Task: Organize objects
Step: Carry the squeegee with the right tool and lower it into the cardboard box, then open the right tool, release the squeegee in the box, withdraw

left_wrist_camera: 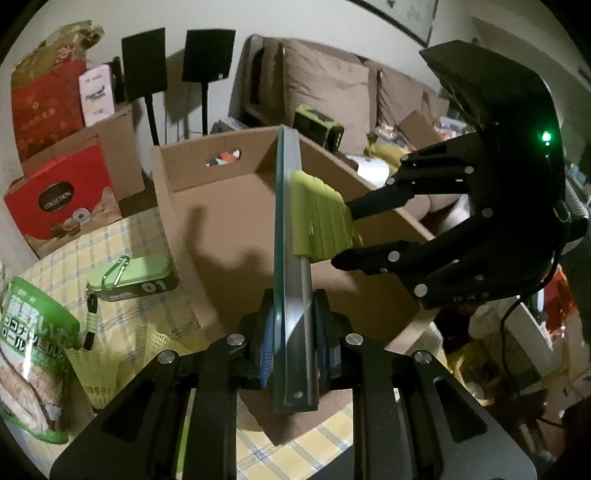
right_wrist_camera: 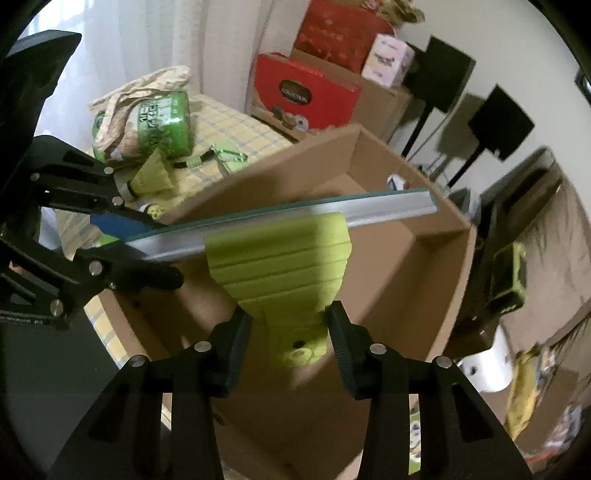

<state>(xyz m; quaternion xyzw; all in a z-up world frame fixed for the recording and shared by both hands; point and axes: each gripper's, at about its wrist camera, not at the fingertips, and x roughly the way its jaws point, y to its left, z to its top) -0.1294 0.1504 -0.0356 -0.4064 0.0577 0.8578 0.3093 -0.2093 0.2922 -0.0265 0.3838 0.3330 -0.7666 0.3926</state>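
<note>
A lived-in home sitting room, as we read it.

We see a brown cushioned sofa [left_wrist_camera: 332, 85] against the wall, two black speakers on thin stands [left_wrist_camera: 208, 55], a framed picture [left_wrist_camera: 399, 14] above, red gift boxes [left_wrist_camera: 59, 199] stacked in the corner, and a counter under a yellow checked cloth [left_wrist_camera: 122, 236] beside an open cardboard box [left_wrist_camera: 221, 206].

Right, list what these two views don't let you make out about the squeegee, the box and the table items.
- Squeegee handle: left view, hidden by the right gripper.
- Box floor: both views, partly covered by the squeegee and the grippers.
- Snack bag text: left view, cut by the edge; right view, too small.
- Item behind the box's handle hole: too little shows.
</note>
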